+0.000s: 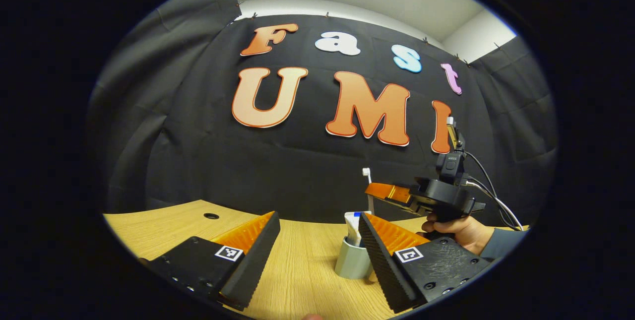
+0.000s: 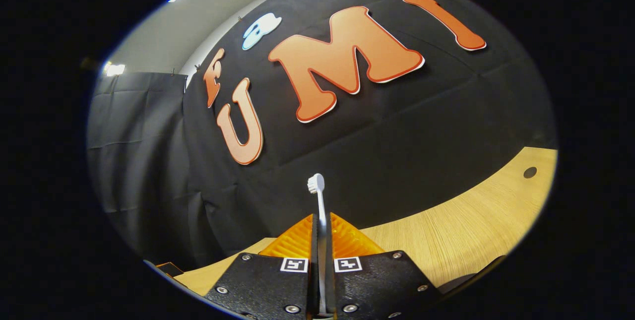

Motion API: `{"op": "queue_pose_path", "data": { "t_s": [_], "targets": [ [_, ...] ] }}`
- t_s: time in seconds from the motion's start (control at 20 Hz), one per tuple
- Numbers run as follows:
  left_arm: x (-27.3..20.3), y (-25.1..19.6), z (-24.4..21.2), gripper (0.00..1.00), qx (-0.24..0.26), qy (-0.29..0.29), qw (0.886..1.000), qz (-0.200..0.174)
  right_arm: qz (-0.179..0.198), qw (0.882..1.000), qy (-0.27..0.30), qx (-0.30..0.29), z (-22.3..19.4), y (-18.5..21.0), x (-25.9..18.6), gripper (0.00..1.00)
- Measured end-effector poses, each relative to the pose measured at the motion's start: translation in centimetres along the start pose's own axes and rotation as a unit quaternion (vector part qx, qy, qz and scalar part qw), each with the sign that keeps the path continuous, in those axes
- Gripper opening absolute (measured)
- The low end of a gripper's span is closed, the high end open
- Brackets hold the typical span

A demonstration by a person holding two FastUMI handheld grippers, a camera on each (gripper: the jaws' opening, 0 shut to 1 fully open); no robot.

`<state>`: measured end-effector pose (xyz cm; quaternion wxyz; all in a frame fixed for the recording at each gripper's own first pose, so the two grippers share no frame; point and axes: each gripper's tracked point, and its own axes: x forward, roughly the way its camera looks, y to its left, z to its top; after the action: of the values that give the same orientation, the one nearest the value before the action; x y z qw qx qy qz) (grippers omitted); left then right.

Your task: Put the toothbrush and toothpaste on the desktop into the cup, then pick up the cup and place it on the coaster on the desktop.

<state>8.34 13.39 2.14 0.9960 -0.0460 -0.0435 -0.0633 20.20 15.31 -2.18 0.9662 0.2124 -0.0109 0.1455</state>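
Right gripper [image 2: 321, 240]: clamped on toothbrush [image 2: 320, 201], frame centre. Left gripper [image 1: 317, 240]: jaws apart; cup [image 1: 351, 260] holding toothpaste [image 1: 353, 225] at lower right, part-hidden by a finger.

My work surface is a light wooden desktop [image 1: 302, 260] with fine straight grain and a small round dark hole [image 1: 211, 216] near its far left edge. A pale grey-green round cup [image 1: 351, 260] stands upright directly on the wood, toward the middle, in front of the black cloth wall.
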Motion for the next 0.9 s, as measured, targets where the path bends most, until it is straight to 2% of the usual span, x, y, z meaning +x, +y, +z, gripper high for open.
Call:
{"op": "queue_pose_path", "data": {
  "t_s": [0.3, 0.45, 0.55, 0.6, 0.65, 0.7, 0.8, 0.9],
  "targets": [
    [0.0, -1.2, -1.8, 0.94, -0.016, 0.031, 0.999, -0.009, 0.012, 0.999, 0.035, 0.009, -1.1, -0.1, -0.7, 0.10],
    [-0.1, -1.7, -1.8, 0.95, -0.013, 0.033, 0.999, -0.010, 0.023, 0.998, 0.060, -0.007, -1.7, 0.3, -1.8, 0.13],
    [-0.2, -2.3, -1.5, 0.95, -0.009, 0.037, 0.999, -0.012, 0.032, 0.997, 0.063, -0.029, -1.0, 0.7, -3.2, 0.21],
    [-0.1, -2.6, -1.3, 0.95, -0.008, 0.041, 0.999, -0.008, 0.034, 0.997, 0.059, -0.043, -0.3, 0.8, -3.8, 0.28],
    [0.1, -3.0, -1.2, 0.95, -0.008, 0.046, 0.999, -0.006, 0.033, 0.996, 0.054, -0.057, 0.5, 0.8, -4.3, 0.41],
    [0.2, -3.3, -0.9, 0.98, -0.012, 0.051, 0.999, -0.002, 0.032, 0.996, 0.049, -0.070, 1.4, 0.9, -4.9, 0.35],
    [0.6, -4.0, -0.6, 0.96, -0.028, 0.068, 0.997, -0.002, 0.029, 0.995, 0.043, -0.086, 2.9, 0.8, -6.5, 0.38],
    [1.2, -4.7, -0.4, 0.97, -0.036, 0.099, 0.994, 0.007, 0.033, 0.994, 0.032, -0.096, 4.4, 1.0, -8.0, 0.58]
  ]
}}
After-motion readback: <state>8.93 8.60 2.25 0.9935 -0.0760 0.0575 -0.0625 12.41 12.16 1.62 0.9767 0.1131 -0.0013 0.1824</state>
